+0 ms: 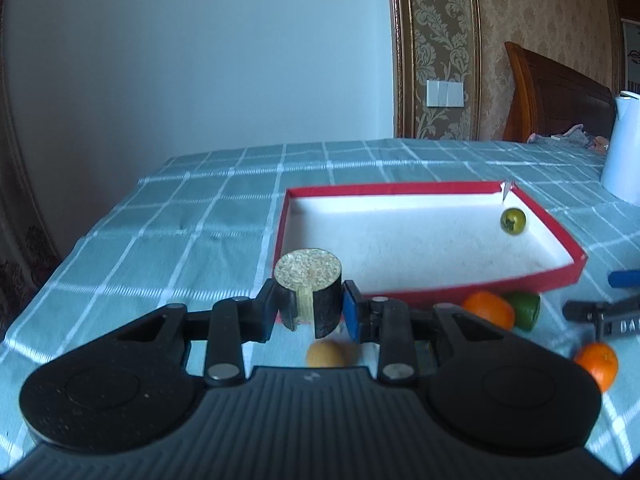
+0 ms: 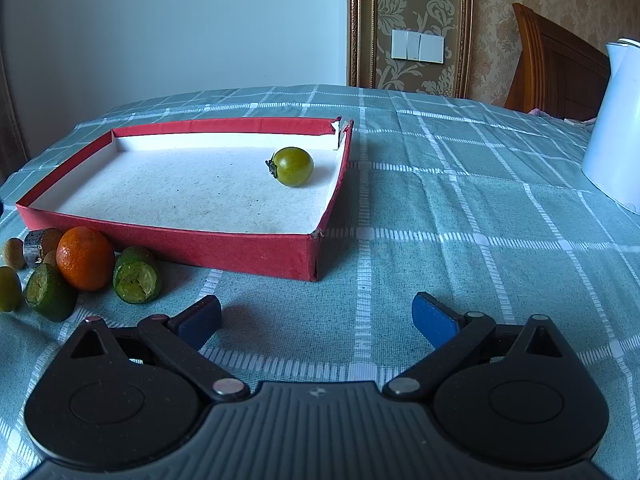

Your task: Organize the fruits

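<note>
The left claw (image 1: pixel 310 306) is clamped on a short dark cylinder (image 1: pixel 309 292) with a pale, grainy cut top and a pale strip down its side, held upright above the checked tabletop (image 1: pixel 168 216). Just beyond it sits a red box (image 1: pixel 440 294) with a white floor, and a small green fruit (image 1: pixel 513 221) lies near the box's far right corner. Below the claw a blurred tan fruit (image 1: pixel 326 354) rests on the cloth. In front of the box, an orange fruit (image 1: pixel 490 309) touches a green one (image 1: pixel 525 310). Another orange fruit (image 1: pixel 597 364) lies further right, under part of the other claw (image 1: pixel 600 314). A white jug (image 1: pixel 624 148) stands at the right edge.
</note>
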`<state>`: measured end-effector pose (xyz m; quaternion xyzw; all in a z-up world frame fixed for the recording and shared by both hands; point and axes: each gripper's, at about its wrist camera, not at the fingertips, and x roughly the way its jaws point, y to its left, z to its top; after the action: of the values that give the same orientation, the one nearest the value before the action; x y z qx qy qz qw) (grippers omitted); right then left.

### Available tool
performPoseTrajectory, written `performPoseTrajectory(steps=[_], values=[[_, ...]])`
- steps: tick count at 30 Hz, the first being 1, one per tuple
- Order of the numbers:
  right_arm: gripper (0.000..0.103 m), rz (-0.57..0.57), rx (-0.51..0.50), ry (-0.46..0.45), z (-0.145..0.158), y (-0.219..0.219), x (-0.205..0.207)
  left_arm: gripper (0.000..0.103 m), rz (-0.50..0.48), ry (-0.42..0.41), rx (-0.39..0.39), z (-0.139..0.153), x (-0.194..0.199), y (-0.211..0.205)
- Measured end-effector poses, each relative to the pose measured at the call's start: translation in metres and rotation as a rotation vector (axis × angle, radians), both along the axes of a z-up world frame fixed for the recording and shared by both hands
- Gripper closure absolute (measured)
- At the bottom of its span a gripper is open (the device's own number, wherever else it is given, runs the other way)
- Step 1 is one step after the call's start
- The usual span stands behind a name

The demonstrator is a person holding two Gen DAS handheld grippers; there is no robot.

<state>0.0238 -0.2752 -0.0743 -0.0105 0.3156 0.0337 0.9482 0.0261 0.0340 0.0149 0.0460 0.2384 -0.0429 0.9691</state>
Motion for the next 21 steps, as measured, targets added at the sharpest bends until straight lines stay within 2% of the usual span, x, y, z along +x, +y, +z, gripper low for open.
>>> performPoseTrajectory(steps=[8, 15, 21], values=[[0.000, 0.000, 0.000, 0.000, 0.000, 0.000, 0.000, 0.073, 0.002, 0.019, 0.021, 0.000, 0.060, -0.020], [0.000, 0.000, 0.000, 0.000, 0.000, 0.000, 0.000, 0.073, 0.053, 0.036, 0.068, -0.007, 0.109, -0.026], [0.000, 0.000, 0.001, 0.000, 0.000, 0.000, 0.000, 0.073, 0.064, 0.079, 0.066, -0.015, 0.144, -0.028]])
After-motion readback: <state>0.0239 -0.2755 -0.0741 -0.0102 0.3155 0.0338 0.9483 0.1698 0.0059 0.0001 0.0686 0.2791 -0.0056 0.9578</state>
